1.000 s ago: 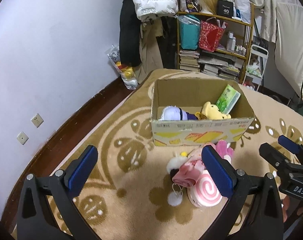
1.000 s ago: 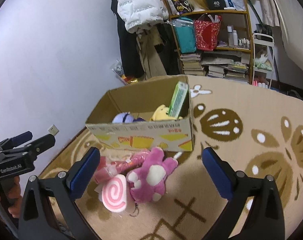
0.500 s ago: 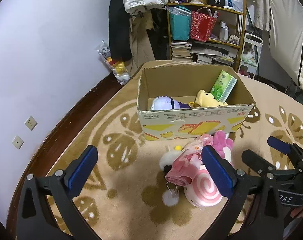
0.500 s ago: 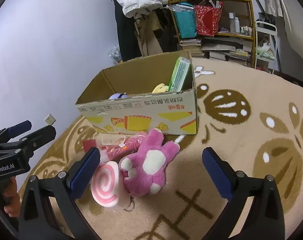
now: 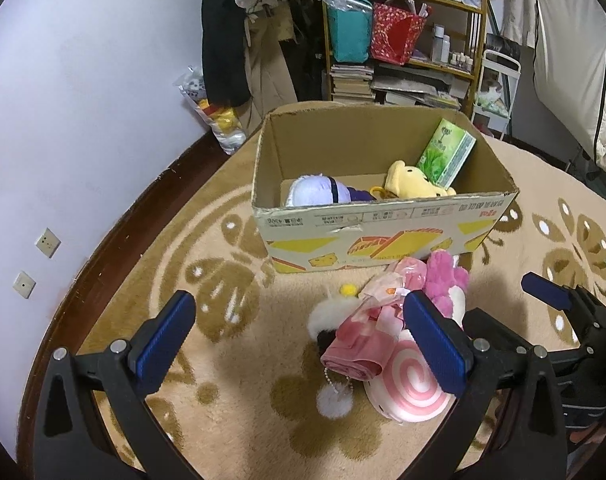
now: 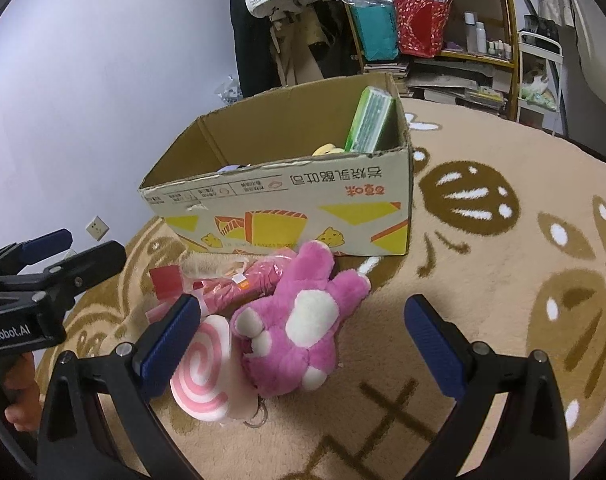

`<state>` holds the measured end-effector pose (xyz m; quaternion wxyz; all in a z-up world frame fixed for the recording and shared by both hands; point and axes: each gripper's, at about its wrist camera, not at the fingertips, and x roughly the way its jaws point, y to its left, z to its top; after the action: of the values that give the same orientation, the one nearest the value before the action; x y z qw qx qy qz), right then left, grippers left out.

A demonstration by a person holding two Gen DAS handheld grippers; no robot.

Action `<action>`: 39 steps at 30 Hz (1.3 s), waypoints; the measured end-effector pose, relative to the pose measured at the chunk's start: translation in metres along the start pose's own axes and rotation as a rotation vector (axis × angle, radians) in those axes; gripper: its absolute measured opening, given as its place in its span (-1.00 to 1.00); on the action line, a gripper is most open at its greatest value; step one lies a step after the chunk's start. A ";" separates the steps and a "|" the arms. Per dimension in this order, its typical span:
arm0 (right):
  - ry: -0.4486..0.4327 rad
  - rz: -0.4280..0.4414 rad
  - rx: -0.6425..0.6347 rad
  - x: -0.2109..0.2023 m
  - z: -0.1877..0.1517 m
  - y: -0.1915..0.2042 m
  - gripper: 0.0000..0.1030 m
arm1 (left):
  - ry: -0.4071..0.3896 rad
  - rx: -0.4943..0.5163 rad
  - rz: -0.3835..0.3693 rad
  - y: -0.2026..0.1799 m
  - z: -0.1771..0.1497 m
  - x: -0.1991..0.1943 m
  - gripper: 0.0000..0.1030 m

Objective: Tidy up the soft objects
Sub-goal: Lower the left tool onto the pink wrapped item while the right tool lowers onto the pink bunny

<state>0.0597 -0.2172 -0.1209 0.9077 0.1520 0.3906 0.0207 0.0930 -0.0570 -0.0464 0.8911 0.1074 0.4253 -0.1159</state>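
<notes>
- Left wrist view: left tongs (image 5: 299, 342) spread wide and empty above the carpet (image 5: 231, 344). The pink roll (image 5: 359, 342) and swirl plush (image 5: 409, 390) lie just before the cardboard box (image 5: 383, 228), which holds a purple plush (image 5: 317, 192), a yellow plush (image 5: 411, 180) and a green tissue pack (image 5: 447, 152). The right tongs (image 5: 515, 304) are also in shot.
- Right wrist view: right tongs (image 6: 303, 338) spread wide, empty, over the pink bear (image 6: 303, 328), which lies against the box front, touching the swirl plush.
</notes>
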 end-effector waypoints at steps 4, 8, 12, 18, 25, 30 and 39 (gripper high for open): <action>0.011 0.002 0.000 0.005 -0.001 0.000 1.00 | 0.021 -0.002 -0.019 -0.001 0.000 0.008 0.99; 0.026 0.002 -0.001 0.012 -0.002 0.000 1.00 | 0.036 0.013 -0.026 -0.005 0.000 0.016 0.99; 0.040 0.001 -0.010 0.019 -0.004 0.002 1.00 | 0.054 0.014 -0.040 -0.006 0.000 0.023 0.99; 0.071 0.004 -0.022 0.028 -0.008 0.004 1.00 | 0.080 0.015 -0.051 -0.007 -0.002 0.032 0.99; 0.110 0.010 -0.026 0.041 -0.014 0.005 1.00 | 0.130 0.010 -0.103 -0.011 -0.007 0.045 0.99; 0.125 0.011 -0.025 0.047 -0.016 0.005 1.00 | 0.159 0.008 -0.122 -0.014 -0.010 0.055 0.99; 0.146 0.010 -0.001 0.056 -0.016 -0.001 1.00 | 0.237 -0.074 -0.260 -0.009 -0.016 0.073 0.33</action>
<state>0.0872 -0.2049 -0.1706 0.8768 0.1519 0.4548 0.0364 0.1236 -0.0689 -0.1141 0.8156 0.0315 0.5417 -0.2008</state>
